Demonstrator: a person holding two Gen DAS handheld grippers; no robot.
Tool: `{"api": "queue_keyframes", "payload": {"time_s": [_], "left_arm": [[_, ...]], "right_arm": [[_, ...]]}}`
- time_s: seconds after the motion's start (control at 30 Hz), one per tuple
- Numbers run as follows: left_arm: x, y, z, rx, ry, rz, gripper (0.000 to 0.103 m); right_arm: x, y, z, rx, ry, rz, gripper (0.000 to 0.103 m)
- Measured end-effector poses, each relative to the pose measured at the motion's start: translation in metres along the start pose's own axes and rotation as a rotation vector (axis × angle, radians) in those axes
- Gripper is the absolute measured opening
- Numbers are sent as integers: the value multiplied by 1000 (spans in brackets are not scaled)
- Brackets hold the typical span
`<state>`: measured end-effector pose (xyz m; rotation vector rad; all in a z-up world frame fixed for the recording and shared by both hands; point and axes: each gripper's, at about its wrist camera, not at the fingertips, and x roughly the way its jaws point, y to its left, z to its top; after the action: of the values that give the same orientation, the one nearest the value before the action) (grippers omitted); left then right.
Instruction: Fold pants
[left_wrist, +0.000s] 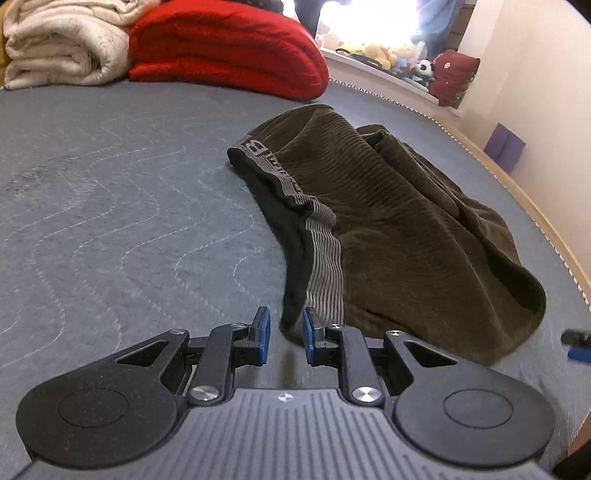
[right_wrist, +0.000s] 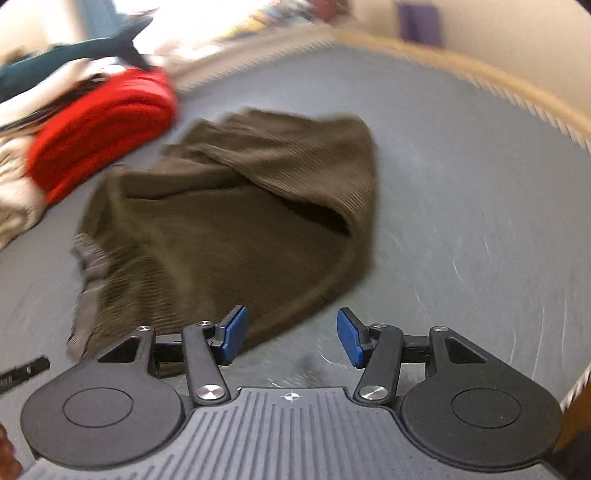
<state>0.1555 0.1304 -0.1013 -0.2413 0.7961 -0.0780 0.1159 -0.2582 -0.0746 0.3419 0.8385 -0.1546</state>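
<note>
Pants (left_wrist: 399, 229): an olive-brown ribbed garment is seen lying crumpled on the grey quilted mattress (left_wrist: 110, 206), toward its right side; it is not laid flat, and folds are piled over one another at the far end.
Waistband (left_wrist: 291, 184): a grey striped elastic band with lettering is seen along the left edge of the pants; only a large "B" can be read, the rest being twisted and too small to make out.
Left gripper (left_wrist: 286, 338): the blue-padded jaws are held narrowly apart, just short of the near corner of the waistband; no cloth is seen between them, and whether a pad touches the fabric cannot be told.
Right gripper (right_wrist: 291, 338): the jaws are spread wide and nothing is held; the hem of the pants (right_wrist: 236, 218) lies just beyond the left finger, which is set in front of the cloth.
Right wrist view: heavily smeared by motion blur, so fabric texture and edges are hard to make out.
Red blanket (left_wrist: 229, 51): folded, at the far side of the mattress, apart from the pants.
Cream blanket (left_wrist: 62, 44): folded beside the red one, cut off by the frame.
Plush toys (left_wrist: 391, 55): washed out by bright light on a ledge beyond the bed.
</note>
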Motion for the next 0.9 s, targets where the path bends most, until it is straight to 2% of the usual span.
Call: {"api": "queue_keyframes", "payload": {"time_s": [0.07, 0.13, 0.33, 0.4, 0.47, 0.6, 0.63, 0.7, 0.77, 0.83, 0.9], "left_arm": [[11, 5, 10, -34, -8, -36, 37], [23, 9, 17, -67, -6, -55, 44], [74, 14, 35, -129, 37, -87, 44], [95, 13, 42, -151, 65, -119, 49], [114, 10, 49, -163, 72, -153, 60], [136, 0, 65, -177, 55, -148, 61], [140, -1, 69, -185, 61, -148, 61], [143, -3, 73, -171, 72, -131, 50], [139, -1, 73, -150, 92, -128, 28], [131, 5, 73, -153, 105, -139, 22], [115, 5, 75, -146, 112, -123, 19]], "right_arm": [[11, -8, 0, 57, 31, -15, 56], [23, -12, 1, 92, 38, -33, 57], [68, -18, 10, 174, 68, -74, 58], [83, -19, 8, 206, 84, -89, 58], [96, -21, 8, 236, 95, -91, 60], [107, -10, 13, 178, 40, -103, 62], [110, -8, 15, 171, 34, -98, 62], [115, -6, 18, 164, 21, -98, 62], [120, -5, 21, 158, 2, -117, 56], [123, -6, 22, 160, -15, -145, 31], [120, -7, 21, 166, -22, -152, 11]]}}
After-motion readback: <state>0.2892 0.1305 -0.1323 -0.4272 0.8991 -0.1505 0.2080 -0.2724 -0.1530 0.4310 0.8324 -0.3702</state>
